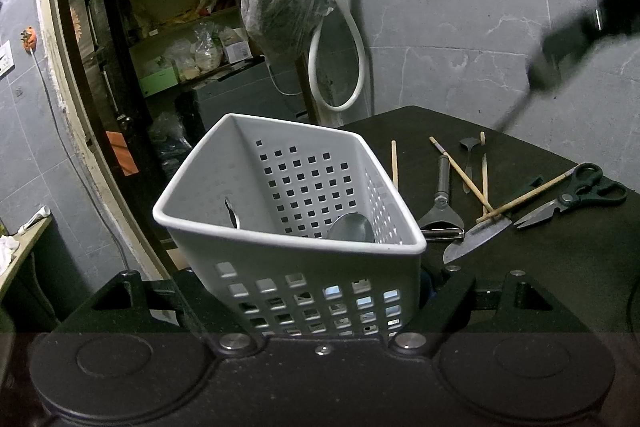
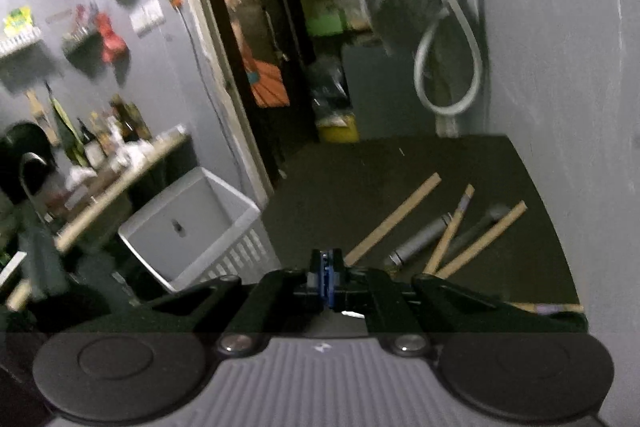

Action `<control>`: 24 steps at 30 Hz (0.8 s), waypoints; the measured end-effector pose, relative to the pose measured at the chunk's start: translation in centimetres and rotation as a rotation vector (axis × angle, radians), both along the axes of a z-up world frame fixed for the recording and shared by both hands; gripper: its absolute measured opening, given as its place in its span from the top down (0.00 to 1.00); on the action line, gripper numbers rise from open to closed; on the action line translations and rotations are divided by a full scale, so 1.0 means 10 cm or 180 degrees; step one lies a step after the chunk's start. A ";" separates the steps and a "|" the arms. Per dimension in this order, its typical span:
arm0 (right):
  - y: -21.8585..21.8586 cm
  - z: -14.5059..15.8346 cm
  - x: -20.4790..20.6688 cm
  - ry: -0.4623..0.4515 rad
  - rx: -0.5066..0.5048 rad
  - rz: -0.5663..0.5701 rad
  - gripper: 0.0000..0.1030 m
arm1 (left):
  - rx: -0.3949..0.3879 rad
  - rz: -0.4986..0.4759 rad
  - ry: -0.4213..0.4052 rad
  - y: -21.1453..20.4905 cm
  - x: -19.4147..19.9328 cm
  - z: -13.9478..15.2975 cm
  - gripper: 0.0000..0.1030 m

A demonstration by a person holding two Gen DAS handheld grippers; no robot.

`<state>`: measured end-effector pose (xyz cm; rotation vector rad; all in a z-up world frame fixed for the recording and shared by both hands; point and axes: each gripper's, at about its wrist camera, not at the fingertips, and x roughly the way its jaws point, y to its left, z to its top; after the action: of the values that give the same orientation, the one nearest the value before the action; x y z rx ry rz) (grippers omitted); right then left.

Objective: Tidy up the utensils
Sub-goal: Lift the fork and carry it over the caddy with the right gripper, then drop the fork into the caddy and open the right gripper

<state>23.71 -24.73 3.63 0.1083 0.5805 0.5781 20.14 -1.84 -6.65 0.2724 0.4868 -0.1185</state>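
- Left gripper (image 1: 316,307) jaws clamp the white basket (image 1: 288,227) at the table's (image 1: 560,267) left edge.
- Right gripper (image 2: 327,279) jaws closed, seemingly on a thin blurred utensil (image 1: 516,111).
- Chopsticks (image 1: 460,173), scissors (image 1: 576,195) lie mid-table.

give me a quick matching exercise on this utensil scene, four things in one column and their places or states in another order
Things:
1. basket
2. spoon
3. scissors
4. right gripper

Places or states:
A. lying on the dark table, far right
B. jaws shut
C. held between the left gripper's fingers
D. inside the basket

Pairs: 1-C, 2-D, 3-A, 4-B
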 end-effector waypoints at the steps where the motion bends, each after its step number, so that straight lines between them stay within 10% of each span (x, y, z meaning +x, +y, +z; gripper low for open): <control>1: 0.00 0.07 -0.02 -0.0050 0.0064 0.0047 0.98 | -0.0001 0.0000 0.0000 0.00 0.00 0.00 0.20; 13: 0.33 0.61 0.05 -0.0447 0.0625 0.0772 0.98 | 0.0000 -0.0002 0.0001 0.00 0.00 -0.01 0.20; 24: 0.74 0.42 0.25 -0.0079 0.0526 0.0973 0.97 | -0.0003 -0.0001 -0.0006 0.01 0.00 -0.01 0.20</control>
<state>26.19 -17.35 7.87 0.1697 0.5279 0.9236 20.13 -1.75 -6.71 0.2716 0.4848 -0.1187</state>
